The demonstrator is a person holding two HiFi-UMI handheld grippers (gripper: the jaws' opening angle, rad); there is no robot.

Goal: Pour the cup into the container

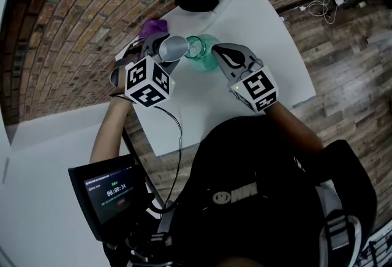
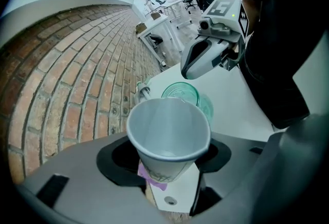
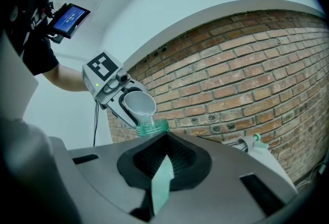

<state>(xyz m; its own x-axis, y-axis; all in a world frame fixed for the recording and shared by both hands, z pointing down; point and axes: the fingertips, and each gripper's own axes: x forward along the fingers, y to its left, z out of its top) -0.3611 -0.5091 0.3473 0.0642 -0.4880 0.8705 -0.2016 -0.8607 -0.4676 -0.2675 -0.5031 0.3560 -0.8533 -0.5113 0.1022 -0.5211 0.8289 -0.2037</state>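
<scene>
Paper cup (image 2: 168,135) tipped at green jar (image 2: 181,92) mouth | left claw (image 2: 167,169) grasping cup, right claw (image 3: 163,176) clenched on jar | keep your lip over the rim, tilt slowly

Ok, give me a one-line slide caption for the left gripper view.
Left gripper holds a white paper cup tilted toward the green container that the right gripper grips.
</scene>
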